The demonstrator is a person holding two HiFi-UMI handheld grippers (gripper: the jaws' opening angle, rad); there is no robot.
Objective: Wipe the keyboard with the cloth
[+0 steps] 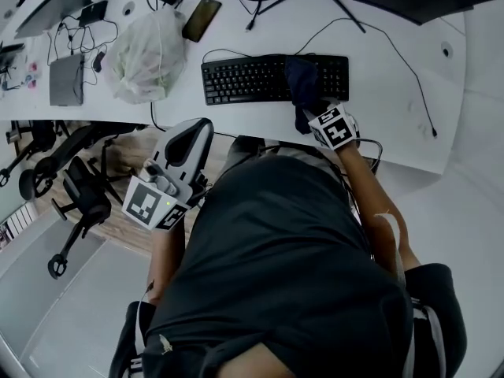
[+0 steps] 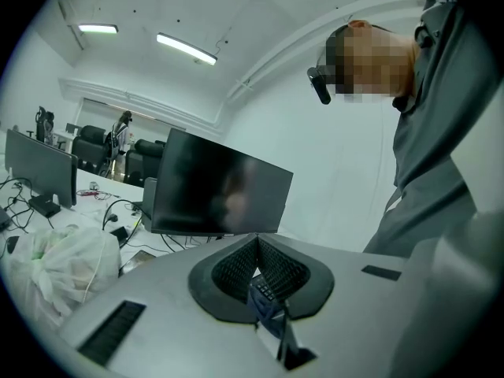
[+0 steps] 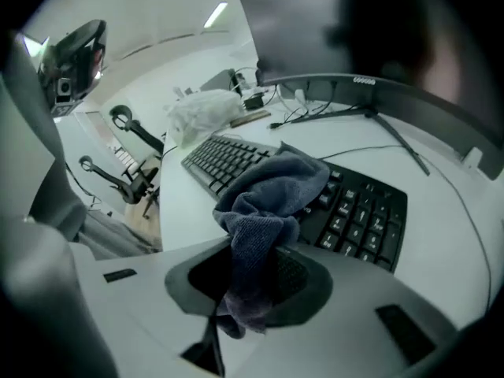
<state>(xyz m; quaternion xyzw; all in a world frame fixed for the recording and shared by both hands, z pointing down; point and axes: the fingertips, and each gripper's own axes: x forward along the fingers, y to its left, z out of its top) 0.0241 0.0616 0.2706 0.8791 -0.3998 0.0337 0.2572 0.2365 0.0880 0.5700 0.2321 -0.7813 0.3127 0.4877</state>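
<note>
The cloth (image 3: 272, 191), pinched in the right gripper (image 3: 250, 268), is draped over the keyboard's (image 3: 364, 205) right half, the left gripper (image 2: 257, 268) closed empty short of it; keycaps could be snagged by bunched folds.

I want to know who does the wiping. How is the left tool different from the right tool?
The right tool is shut on the dark cloth; the left tool is shut on nothing. The right tool reaches the keyboard, cloth on its keys; the left tool is held short of it, by the desk edge. Both carry a marker cube.
</note>
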